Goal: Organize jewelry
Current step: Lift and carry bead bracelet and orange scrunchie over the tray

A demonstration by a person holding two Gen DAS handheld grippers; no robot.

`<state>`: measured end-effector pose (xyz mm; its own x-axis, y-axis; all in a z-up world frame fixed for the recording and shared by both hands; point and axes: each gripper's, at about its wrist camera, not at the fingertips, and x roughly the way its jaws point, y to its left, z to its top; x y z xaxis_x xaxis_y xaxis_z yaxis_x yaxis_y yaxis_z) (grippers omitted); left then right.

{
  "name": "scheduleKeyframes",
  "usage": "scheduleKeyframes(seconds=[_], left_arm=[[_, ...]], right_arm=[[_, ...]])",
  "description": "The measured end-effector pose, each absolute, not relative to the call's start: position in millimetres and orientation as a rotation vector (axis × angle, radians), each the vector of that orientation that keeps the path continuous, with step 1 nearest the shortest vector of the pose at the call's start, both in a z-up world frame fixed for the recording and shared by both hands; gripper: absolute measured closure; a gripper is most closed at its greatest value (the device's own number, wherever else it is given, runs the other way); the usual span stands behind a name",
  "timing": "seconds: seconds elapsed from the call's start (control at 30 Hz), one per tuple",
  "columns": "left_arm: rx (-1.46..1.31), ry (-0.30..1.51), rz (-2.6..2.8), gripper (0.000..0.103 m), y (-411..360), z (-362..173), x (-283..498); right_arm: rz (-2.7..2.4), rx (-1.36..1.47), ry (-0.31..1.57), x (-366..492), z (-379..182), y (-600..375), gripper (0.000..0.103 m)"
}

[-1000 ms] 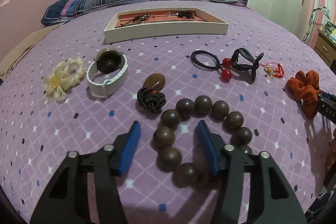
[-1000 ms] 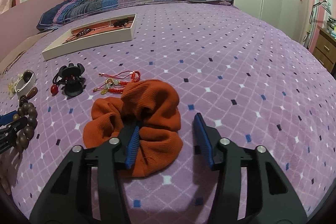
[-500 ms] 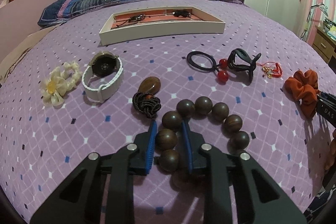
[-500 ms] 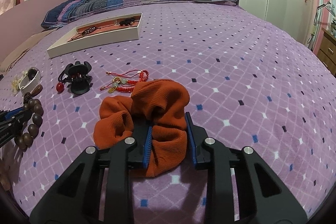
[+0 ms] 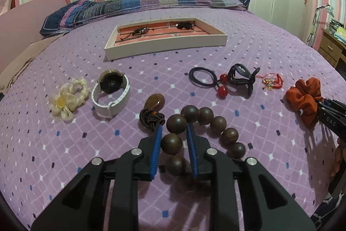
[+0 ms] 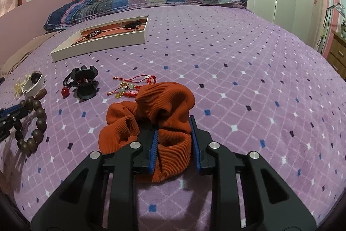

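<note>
My left gripper (image 5: 174, 133) is shut on the near left side of a brown wooden bead bracelet (image 5: 218, 124), which is raised a little off the purple bedspread; it also shows in the right wrist view (image 6: 36, 122). My right gripper (image 6: 174, 125) is shut on an orange scrunchie (image 6: 164, 101), also lifted slightly; it shows in the left wrist view (image 5: 305, 96). A cream jewelry tray (image 5: 166, 44) with a red lining stands farther back and holds two dark items; it shows in the right wrist view (image 6: 101, 44).
On the bed lie a cream flower scrunchie (image 5: 64, 101), a white-strapped watch (image 5: 111, 92), a brown pendant on dark cord (image 5: 154, 109), a black hair tie with red beads (image 5: 207, 81), a black claw clip (image 5: 243, 77) and a red cord charm (image 5: 272, 81). A pillow (image 5: 140, 5) lies behind.
Both grippers went from open to shut: the left closed on the bead bracelet, the right on the orange scrunchie. Both have since lifted a little with their items.
</note>
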<state>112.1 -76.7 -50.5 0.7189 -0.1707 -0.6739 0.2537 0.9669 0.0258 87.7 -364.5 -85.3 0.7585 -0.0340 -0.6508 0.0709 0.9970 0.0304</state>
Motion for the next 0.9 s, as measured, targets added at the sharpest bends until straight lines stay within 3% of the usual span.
scheduleKeyframes(seconds=[0.43, 0.9], left_arm=[[0.079, 0.694, -0.288, 0.081, -75.6, -27.2, 104.0], [0.057, 0.651, -0.291, 0.083, -75.1, 8.6, 118.2]], right_arm=[[-0.063, -0.057, 0.639, 72.5, -61.9, -341.2, 0.084], [-0.027, 0.049, 0.6, 97.4, -16.7, -332.0, 0.084]])
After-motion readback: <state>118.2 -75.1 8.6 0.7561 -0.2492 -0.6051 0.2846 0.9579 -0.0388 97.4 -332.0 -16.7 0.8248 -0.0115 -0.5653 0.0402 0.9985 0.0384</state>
